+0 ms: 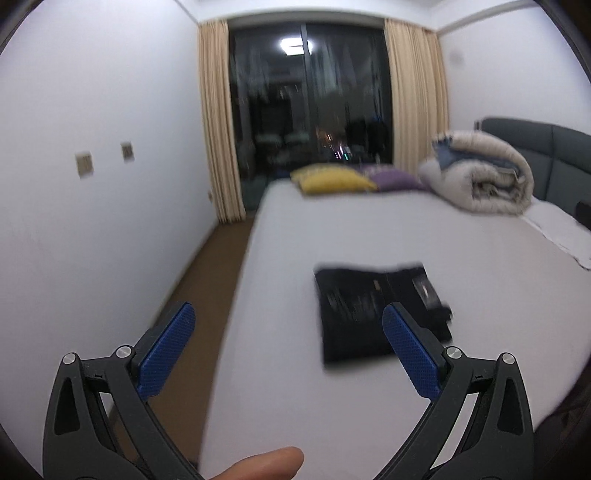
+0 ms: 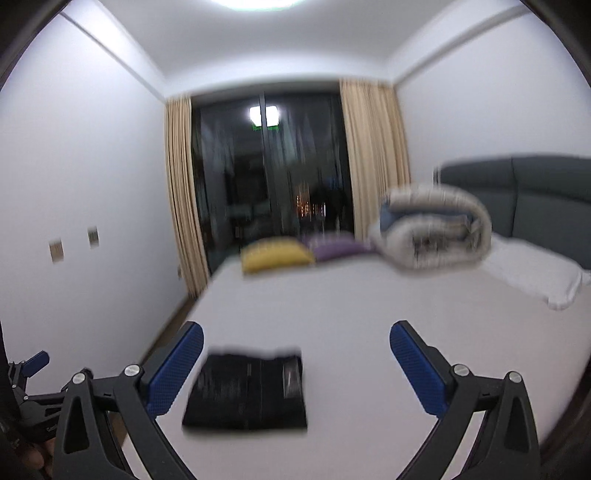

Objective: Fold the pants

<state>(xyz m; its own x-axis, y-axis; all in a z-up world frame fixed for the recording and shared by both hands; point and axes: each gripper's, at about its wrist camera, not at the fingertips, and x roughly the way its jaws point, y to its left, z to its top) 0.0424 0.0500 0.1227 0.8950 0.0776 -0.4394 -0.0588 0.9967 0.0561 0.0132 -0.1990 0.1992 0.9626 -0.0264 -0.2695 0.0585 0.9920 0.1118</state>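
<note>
The black pants [image 2: 245, 391], folded into a flat rectangle, lie on the white bed [image 2: 369, 332], untouched. My left gripper [image 1: 288, 343] and right gripper [image 2: 295, 365] hover above it, jaws spread wide and holding nothing. Yellow and purple cushions [image 1: 332, 181] sit far beyond.

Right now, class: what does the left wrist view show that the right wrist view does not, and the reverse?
Only the left wrist view shows a fingertip at the bottom edge. Only the right wrist view shows the ceiling light and the left gripper from outside. Both show the folded black pants on the white bed, the yellow pillow, the rolled duvet, and open jaws.
</note>
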